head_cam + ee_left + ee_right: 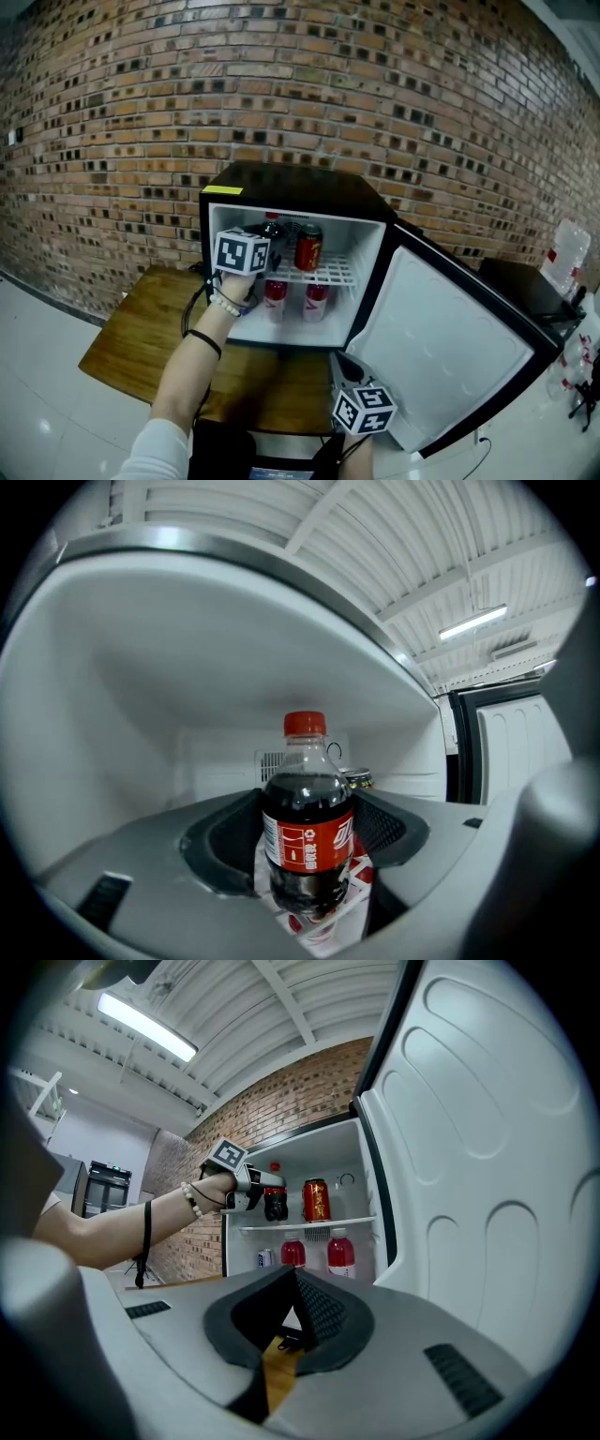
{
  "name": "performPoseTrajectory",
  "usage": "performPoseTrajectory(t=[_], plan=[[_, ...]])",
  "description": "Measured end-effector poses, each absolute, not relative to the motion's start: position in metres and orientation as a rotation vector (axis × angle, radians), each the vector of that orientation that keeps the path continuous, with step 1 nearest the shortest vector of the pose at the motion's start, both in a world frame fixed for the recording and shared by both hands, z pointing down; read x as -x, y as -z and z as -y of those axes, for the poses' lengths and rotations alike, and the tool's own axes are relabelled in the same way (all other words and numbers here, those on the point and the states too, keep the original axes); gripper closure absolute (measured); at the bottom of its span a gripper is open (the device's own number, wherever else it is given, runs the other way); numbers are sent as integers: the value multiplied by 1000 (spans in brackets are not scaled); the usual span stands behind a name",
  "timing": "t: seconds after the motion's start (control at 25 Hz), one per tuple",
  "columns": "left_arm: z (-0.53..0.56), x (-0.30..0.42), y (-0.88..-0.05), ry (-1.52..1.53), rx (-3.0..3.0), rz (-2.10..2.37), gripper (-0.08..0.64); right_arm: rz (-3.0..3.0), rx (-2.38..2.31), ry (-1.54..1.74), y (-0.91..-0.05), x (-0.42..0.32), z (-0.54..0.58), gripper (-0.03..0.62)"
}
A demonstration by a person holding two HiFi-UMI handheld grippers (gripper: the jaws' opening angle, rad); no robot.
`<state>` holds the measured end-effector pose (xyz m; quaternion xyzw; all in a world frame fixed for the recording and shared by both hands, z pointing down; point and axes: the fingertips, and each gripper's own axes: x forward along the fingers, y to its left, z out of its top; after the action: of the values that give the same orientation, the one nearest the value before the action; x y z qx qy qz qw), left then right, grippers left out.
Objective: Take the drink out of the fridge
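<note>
Left arm (202,361) extended toward 12 o'clock, bare forearm. Left gripper (266,247) jaws pressed on cola bottle (307,827). Right gripper (345,367) low, at 5 o'clock from left; jaws together, empty.

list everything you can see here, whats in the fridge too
fridge: 1, black outside, white inside, on the table, door open to the right
cola bottle: 1, dark, red cap and label, upper shelf
red can: 1, red, upper shelf, right of the cola bottle
red drink bottles: 2, red, lower level
small can: 1, blue and white, lower level, far left
table: 1, brown wood, under the fridge
brick wall: 1, red-brown, behind the fridge
left tool: 1, grey, inside the fridge, closed on the cola bottle
right tool: 1, grey, low before the fridge, tips together, empty
</note>
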<state>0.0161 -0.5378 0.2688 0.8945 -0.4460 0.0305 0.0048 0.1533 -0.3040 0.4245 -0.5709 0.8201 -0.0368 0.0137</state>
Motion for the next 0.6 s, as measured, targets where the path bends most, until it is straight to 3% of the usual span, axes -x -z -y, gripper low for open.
performPoseTrajectory(t=[0.6], plan=[[427, 4, -303, -15, -2935, 1319, 262, -2589, 1735, 117, -425, -138, 304, 575]])
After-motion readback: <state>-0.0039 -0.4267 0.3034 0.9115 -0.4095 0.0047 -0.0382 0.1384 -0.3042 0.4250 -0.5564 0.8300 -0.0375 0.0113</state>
